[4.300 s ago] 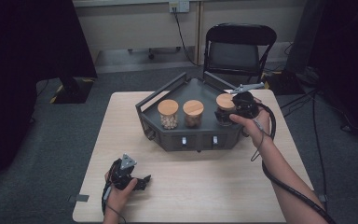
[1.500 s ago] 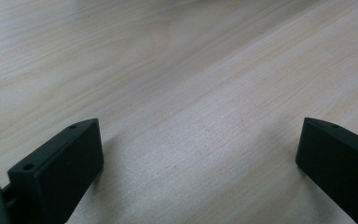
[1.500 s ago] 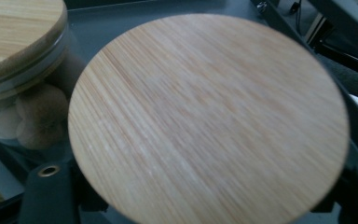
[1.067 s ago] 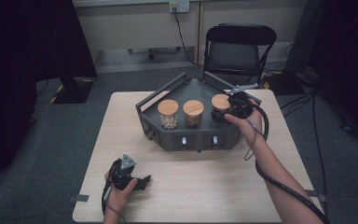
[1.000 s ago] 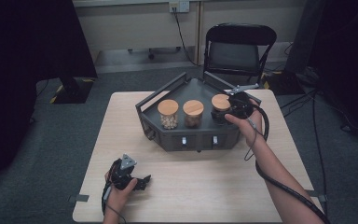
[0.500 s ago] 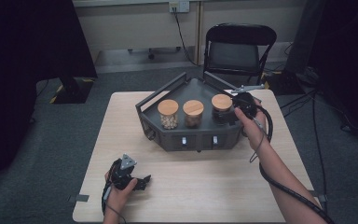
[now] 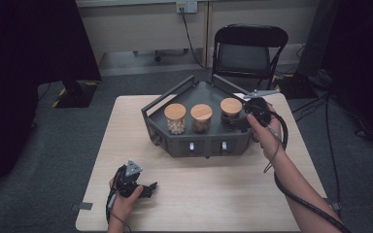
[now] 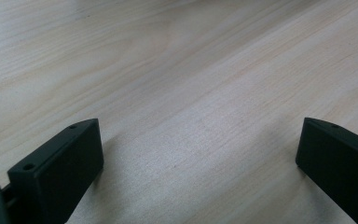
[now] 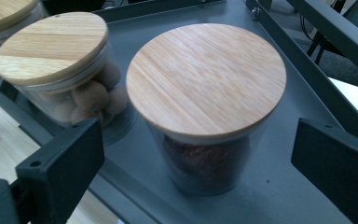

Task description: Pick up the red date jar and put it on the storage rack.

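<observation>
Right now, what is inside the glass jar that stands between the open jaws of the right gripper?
Through the wall of the glass jar a dark reddish filling shows, too dim to name. The wooden lid covers the top, so the upper part is hidden.

Mid jar (image 9: pixel 51 56) crowds right jar (image 9: pixel 207 88).

The high view looks forward and down over the whole table (image 7: pixel 199 194). The left gripper view sits close above its bare near edge; the right gripper view faces the tray's (image 9: pixel 284 186) right end, shared with the high view.
</observation>
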Tool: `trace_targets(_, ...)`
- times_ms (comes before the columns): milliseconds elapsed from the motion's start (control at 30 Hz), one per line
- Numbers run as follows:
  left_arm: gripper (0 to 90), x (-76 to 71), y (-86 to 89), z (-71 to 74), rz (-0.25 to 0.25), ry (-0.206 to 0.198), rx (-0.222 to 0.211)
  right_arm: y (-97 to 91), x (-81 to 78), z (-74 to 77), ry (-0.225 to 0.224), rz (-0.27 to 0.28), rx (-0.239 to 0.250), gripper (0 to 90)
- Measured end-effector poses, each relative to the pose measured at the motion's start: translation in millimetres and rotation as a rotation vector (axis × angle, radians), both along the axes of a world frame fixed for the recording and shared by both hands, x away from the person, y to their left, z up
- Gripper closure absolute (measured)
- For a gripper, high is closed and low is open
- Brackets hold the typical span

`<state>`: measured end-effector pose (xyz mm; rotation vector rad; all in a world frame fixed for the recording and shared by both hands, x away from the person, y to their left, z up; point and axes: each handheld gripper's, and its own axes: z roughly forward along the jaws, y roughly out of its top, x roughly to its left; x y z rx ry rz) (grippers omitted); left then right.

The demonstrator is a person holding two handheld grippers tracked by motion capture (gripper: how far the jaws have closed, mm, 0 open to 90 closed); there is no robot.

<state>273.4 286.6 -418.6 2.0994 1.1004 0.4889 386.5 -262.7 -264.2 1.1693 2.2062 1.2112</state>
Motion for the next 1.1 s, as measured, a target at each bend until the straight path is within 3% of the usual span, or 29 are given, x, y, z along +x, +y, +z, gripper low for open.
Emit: trace_targets(1100, 0.2, 0.0, 0.1, 0.0, 0.0, 0.0, 0.0, -9.3, -32.4, -10.5, -0.029, 0.009, 0.017, 1.8)
